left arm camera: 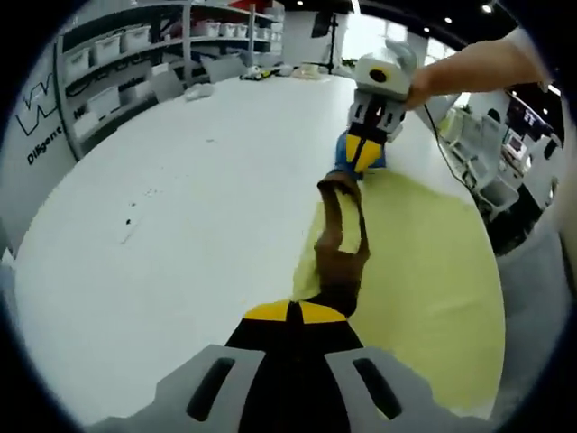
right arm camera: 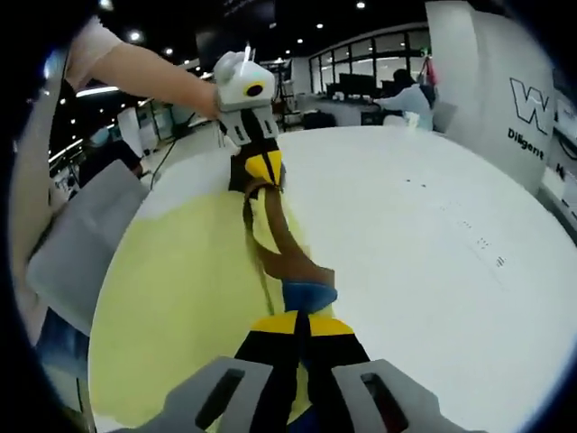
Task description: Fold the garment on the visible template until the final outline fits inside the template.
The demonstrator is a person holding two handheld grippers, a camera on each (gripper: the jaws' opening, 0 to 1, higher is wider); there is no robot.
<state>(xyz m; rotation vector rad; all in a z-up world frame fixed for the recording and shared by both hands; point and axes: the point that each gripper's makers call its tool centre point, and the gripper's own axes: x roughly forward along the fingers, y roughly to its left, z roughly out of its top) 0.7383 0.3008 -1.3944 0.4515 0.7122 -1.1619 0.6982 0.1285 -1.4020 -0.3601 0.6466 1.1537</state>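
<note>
A brown garment (left arm camera: 341, 244) with a blue end (left arm camera: 361, 155) hangs stretched in a narrow band between my two grippers, over a pale yellow template (left arm camera: 424, 271) on the white table (left arm camera: 198, 198). In the left gripper view my left gripper (left arm camera: 293, 314) is shut on the near brown end. My right gripper (left arm camera: 368, 144), held by a hand, grips the blue end at the far side. In the right gripper view my right gripper (right arm camera: 296, 323) is shut on the blue end (right arm camera: 309, 295), the garment (right arm camera: 279, 239) runs up to my left gripper (right arm camera: 260, 167), and the template (right arm camera: 180, 289) lies to the left.
Shelves with white bins (left arm camera: 117, 54) stand past the table's left side. Small items (left arm camera: 270, 72) lie at the table's far end. A grey chair (right arm camera: 81, 244) sits by the table edge near the template. A person (right arm camera: 406, 99) sits at a desk behind.
</note>
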